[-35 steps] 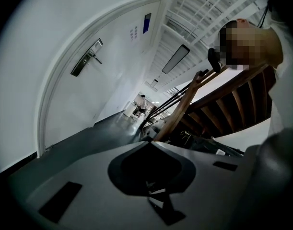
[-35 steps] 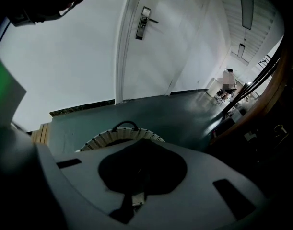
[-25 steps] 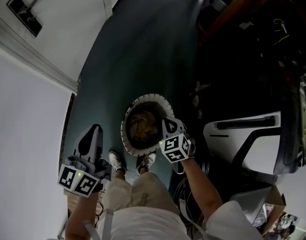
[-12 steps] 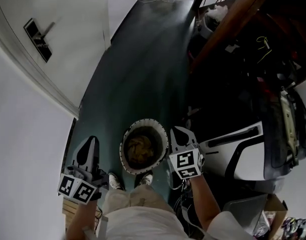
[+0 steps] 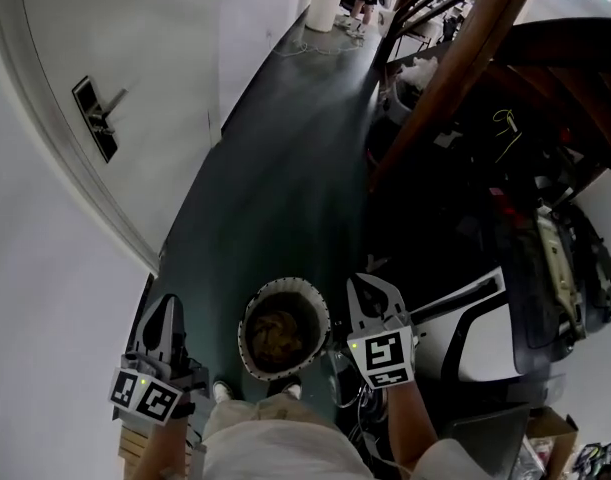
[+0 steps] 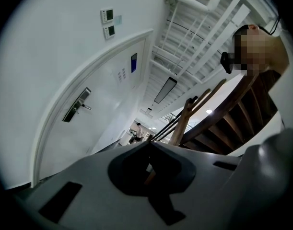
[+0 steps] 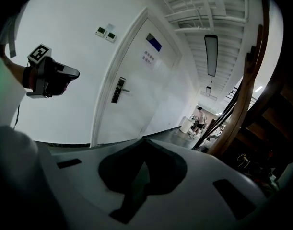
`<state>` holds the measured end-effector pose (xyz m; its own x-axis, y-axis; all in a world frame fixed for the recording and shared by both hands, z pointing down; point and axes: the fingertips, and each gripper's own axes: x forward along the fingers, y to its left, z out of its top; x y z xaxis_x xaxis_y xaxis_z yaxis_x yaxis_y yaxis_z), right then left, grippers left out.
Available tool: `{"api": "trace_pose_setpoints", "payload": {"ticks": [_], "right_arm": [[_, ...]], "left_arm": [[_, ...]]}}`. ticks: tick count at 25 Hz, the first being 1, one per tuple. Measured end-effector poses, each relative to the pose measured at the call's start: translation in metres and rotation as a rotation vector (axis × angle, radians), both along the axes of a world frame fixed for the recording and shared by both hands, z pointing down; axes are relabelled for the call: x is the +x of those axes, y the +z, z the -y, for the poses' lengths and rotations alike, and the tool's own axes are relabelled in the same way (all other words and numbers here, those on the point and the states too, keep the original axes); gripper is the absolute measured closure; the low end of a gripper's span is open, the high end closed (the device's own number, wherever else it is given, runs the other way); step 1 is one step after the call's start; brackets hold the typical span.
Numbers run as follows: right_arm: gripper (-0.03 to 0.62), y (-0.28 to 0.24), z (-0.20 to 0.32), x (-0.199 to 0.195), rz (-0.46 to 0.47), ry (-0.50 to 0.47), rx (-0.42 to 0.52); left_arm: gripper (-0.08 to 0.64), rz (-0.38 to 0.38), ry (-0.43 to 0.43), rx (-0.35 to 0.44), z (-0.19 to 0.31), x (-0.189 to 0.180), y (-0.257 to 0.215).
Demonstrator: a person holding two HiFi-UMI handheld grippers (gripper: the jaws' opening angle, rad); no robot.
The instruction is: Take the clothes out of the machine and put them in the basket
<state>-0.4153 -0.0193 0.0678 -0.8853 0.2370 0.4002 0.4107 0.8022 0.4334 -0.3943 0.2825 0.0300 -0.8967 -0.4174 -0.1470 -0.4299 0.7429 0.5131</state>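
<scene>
Door sign (image 7: 153, 42) illegible, basket (image 5: 285, 285) holds clothes (image 5: 278, 333), prob.

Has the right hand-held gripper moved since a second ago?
Yes. The right hand-held gripper has left the basket rim, now clear to its right.

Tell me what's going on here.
A person stands in a corridor with a gripper in each hand. The left gripper and the right gripper both have their jaws shut on nothing, one on either side of a round basket on the dark floor at the person's feet. A bundle of yellowish clothes lies in the basket. The white machine stands to the person's right, and neither gripper is at it.
</scene>
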Motion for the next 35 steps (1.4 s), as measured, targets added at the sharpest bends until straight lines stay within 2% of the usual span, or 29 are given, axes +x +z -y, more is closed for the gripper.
{"api": "trace_pose_setpoints", "payload": {"ticks": [10,17,23,35], "right_arm": [[0.58,-0.059,0.0,0.037,0.113,0.028,-0.018],[0.58,-0.077,-0.005,0.058,0.131,0.038,-0.061],[0.58,-0.088,-0.006,0.062,0.154,0.042,-0.068],[0.58,-0.081,-0.01,0.056,0.137,0.045,-0.053]], "left_arm": [[0.546,0.036,-0.066,0.047,-0.029,0.02,-0.018],[0.546,0.052,-0.094,0.048,-0.049,0.024,-0.03],[0.546,0.054,-0.084,0.043,-0.051,0.02,-0.035],[0.546,0.04,-0.05,0.04,-0.043,0.007,-0.029]]}}
